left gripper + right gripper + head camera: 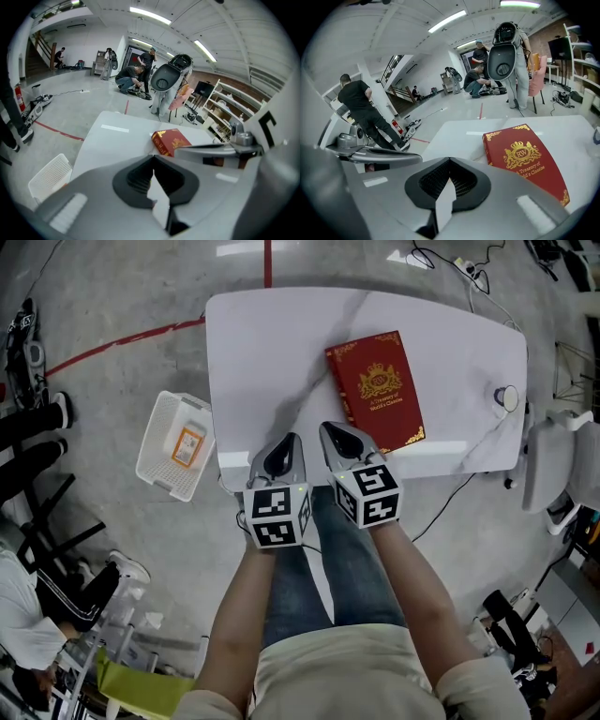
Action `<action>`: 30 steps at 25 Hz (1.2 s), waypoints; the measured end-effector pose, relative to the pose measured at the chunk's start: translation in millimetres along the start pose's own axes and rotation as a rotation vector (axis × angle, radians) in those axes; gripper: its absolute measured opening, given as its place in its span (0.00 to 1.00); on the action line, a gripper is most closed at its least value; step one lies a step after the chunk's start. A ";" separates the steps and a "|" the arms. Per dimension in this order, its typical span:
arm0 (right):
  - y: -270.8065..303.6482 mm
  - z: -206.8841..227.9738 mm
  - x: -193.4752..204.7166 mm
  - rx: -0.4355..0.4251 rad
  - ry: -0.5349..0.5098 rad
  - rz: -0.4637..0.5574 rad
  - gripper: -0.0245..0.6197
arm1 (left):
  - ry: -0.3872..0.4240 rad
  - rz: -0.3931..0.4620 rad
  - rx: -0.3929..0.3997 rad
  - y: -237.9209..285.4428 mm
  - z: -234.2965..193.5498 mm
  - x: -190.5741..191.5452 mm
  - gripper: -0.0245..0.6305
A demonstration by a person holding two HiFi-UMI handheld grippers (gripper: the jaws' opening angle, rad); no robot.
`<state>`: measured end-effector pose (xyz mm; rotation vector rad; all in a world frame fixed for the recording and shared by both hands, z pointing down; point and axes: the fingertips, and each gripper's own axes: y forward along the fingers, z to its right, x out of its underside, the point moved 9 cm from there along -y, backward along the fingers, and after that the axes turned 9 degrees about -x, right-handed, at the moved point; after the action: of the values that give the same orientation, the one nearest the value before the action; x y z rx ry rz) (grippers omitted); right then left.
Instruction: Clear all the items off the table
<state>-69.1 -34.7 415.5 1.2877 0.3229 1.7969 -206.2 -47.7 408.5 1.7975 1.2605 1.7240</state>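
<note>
The right gripper [328,429] covers the book's [375,388] near left corner in the head view, and with the left gripper [293,439] it hides a stretch of the table's [262,343] near edge. The cover print is too small to read there. In the right gripper view the title's first letters sit behind the gripper's body — only part reads. The item [187,444] in the basket [157,451] shows an orange label, no more. A small round thing [506,397] at the table's right edge — cannot tell what.

Bright ceiling strip lighting (fisheye-warped edges)
</note>
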 end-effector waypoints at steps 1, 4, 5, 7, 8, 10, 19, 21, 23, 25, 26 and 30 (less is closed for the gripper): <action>-1.9 2.4 -0.1 0.001 0.003 0.004 0.04 | 0.001 0.001 -0.002 1.2 2.3 -0.9 0.05; -7.3 9.8 -0.5 0.000 0.007 0.013 0.04 | -0.001 0.003 -0.009 5.3 9.0 -3.4 0.05; -9.1 12.8 -0.9 0.001 0.007 0.015 0.04 | -0.005 0.005 -0.010 6.8 11.7 -4.3 0.05; -12.1 19.4 -2.0 0.003 0.011 0.020 0.04 | -0.009 0.006 -0.012 10.2 17.2 -6.1 0.05; -13.5 23.1 -2.7 0.005 0.015 0.023 0.04 | -0.008 0.004 -0.013 12.3 20.3 -6.9 0.05; -16.5 31.9 -3.9 0.010 0.021 0.028 0.04 | -0.004 0.000 -0.012 17.2 27.7 -7.9 0.05; -34.1 74.4 -6.4 0.044 0.040 0.034 0.04 | 0.008 -0.026 0.005 40.3 61.2 -9.4 0.05; -38.8 83.6 -5.9 0.053 0.038 0.032 0.04 | 0.010 -0.030 0.009 45.2 68.9 -9.6 0.05; -43.0 93.1 -4.5 0.062 0.035 0.028 0.04 | 0.014 -0.034 0.014 50.7 76.7 -9.2 0.05; -47.2 102.9 -3.1 0.071 0.034 0.021 0.04 | 0.019 -0.037 0.018 56.1 84.2 -8.7 0.05; -49.3 107.9 -2.6 0.075 0.034 0.018 0.04 | 0.021 -0.040 0.020 58.7 87.6 -8.4 0.06; -57.7 128.3 -0.7 0.092 0.039 0.007 0.04 | 0.030 -0.051 0.035 69.8 100.0 -6.1 0.10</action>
<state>70.4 -35.9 433.1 1.3195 0.4275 1.8336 -88.2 -58.4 437.9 1.7492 1.3453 1.7174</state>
